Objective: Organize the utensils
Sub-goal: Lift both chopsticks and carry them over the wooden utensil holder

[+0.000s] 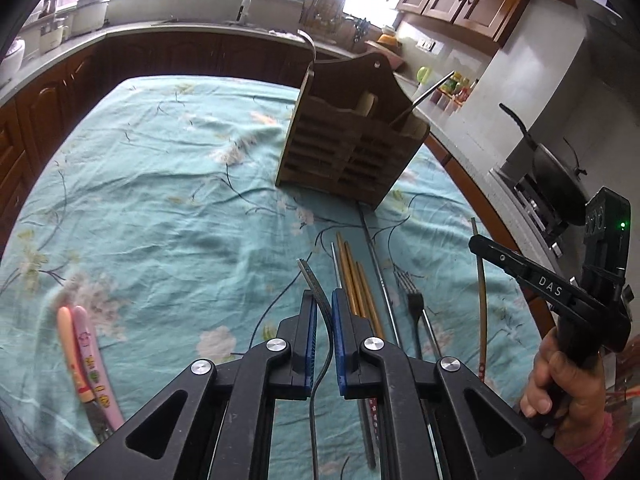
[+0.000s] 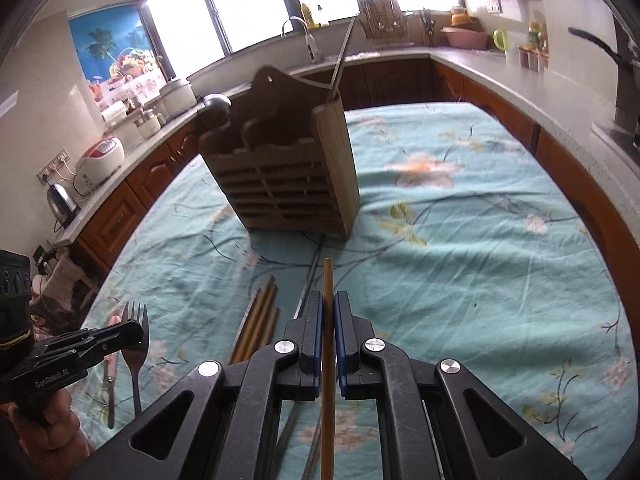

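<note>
The left tongs (image 1: pixel 324 310) are clamping a dark fork (image 1: pixel 316 284), its tines sticking up between the blue pads (image 1: pixel 338 344) and its handle trailing back under the frame. In the right wrist view the same tongs (image 2: pixel 134 330) are showing at 8 o'clock with the fork's tines (image 2: pixel 136 314) standing above them.

The right tongs (image 2: pixel 329 320) are clamping a single wooden chopstick (image 2: pixel 328 284), which is running straight out toward 12 o'clock, its tip pointing at the base of the holder (image 2: pixel 288 184). In the left wrist view the right tongs (image 1: pixel 486 246) are sitting at 3 o'clock, with a hand (image 1: pixel 568 376) gripping the handle below and the chopstick (image 1: pixel 483 300) hanging down from them.

The holder (image 1: pixel 348 152) is a brown slatted wooden caddy standing on the worktop (image 1: pixel 160 184), which is covered by a teal flowered cloth. A metal rod (image 1: pixel 434 96) is leaning out of its right compartment toward 1 o'clock, and a pale handle (image 1: pixel 366 104) is poking up from the middle.

On the cloth between the holder and the left tongs, a bundle of golden chopsticks (image 1: pixel 354 276) is lying lengthwise, touching a thin steel rod (image 1: pixel 380 276) on its right. Just beside that, another fork (image 1: pixel 414 300) is lying with its tines toward 12 o'clock. At 8 o'clock in the left view, two pink and peach cartoon-printed handles (image 1: pixel 86 352) are lying side by side, well apart from the rest.
</note>
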### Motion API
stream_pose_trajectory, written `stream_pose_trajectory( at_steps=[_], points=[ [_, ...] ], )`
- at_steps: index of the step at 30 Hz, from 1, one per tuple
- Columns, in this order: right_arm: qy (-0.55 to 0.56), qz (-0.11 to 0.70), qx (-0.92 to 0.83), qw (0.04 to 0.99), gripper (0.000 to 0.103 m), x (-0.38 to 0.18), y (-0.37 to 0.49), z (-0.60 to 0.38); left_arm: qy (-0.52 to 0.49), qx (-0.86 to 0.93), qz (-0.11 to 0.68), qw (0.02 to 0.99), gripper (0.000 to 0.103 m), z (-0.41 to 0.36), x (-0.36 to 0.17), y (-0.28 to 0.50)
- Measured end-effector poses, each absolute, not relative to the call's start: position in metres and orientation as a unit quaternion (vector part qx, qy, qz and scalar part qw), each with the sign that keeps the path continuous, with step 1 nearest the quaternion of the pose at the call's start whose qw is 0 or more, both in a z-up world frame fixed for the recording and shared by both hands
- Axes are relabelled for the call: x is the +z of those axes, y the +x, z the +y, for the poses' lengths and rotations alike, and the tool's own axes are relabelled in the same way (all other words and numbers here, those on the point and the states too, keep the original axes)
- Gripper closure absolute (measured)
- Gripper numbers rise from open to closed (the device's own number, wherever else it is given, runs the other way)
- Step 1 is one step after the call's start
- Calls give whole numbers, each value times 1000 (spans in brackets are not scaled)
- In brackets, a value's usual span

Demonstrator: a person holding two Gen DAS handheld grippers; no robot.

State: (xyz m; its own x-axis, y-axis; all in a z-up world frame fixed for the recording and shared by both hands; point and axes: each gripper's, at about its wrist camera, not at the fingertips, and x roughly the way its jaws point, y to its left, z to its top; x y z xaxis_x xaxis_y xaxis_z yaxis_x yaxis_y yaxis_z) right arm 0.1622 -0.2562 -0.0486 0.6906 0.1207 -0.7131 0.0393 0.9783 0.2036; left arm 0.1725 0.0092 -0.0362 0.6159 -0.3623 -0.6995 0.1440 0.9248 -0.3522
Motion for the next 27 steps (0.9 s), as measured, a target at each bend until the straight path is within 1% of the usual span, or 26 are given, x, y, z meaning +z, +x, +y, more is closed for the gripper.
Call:
stream_pose_trajectory(
  at_steps=[13,16,27],
  points=[
    [108,338,28,934,98,-6,140,-253,-150,-135,357,912,101,33,8,136],
    [109,325,29,939,98,2,136,-254,-158,-133,346,915,102,37,13,131],
    [118,288,29,950,98,21,130,-257,-177,-131,322,921,102,48,21,136]
  ],
)
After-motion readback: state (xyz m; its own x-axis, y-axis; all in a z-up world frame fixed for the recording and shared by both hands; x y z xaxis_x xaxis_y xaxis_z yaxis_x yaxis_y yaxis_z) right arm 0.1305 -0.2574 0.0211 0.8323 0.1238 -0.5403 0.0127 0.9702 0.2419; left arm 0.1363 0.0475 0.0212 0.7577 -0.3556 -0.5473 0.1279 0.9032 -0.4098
